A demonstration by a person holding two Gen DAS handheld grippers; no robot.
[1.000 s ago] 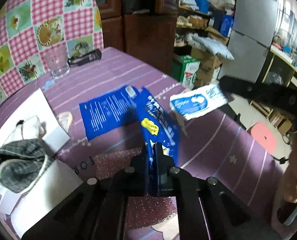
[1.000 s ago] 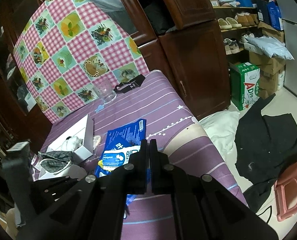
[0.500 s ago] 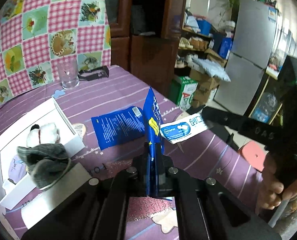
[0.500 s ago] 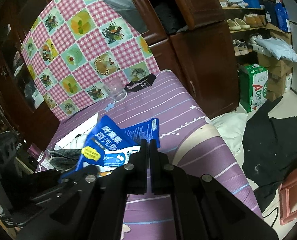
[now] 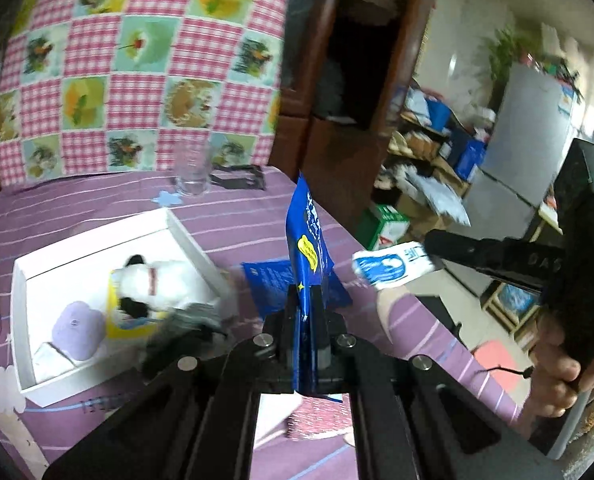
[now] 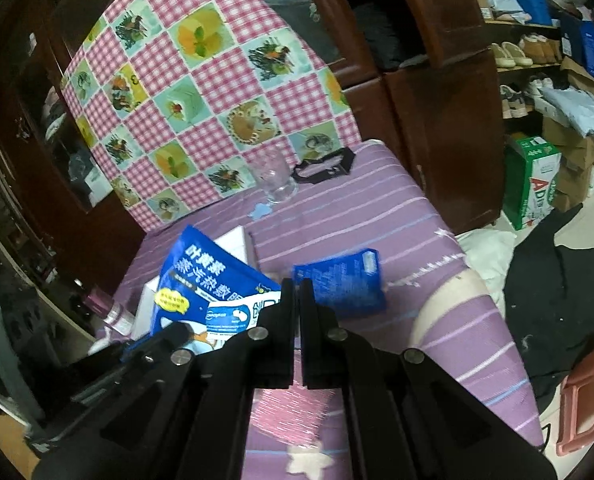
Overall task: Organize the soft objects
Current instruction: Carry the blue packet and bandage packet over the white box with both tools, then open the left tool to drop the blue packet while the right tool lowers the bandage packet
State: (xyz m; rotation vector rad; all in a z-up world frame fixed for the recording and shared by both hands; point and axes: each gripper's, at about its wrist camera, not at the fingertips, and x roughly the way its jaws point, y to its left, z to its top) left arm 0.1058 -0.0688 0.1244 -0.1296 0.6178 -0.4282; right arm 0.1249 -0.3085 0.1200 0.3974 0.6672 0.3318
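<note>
purple tablecloth [image 5: 237,216] under pinched blue pouch [image 5: 307,240]

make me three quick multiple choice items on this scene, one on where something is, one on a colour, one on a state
1. Where is the white plush toy?
A. inside the white box
B. beside the drinking glass
C. on the floor

2. What colour is the upright pouch in the left gripper?
A. red
B. blue
C. green

3. How does the right gripper stand?
A. wide open, empty
B. resting on the table
C. shut on a white and blue packet

Answers: 1 A, the toy lies within the box walls. 2 B, its printed face is blue. 3 C, the packet sticks out from the closed jaws in the air.
</note>
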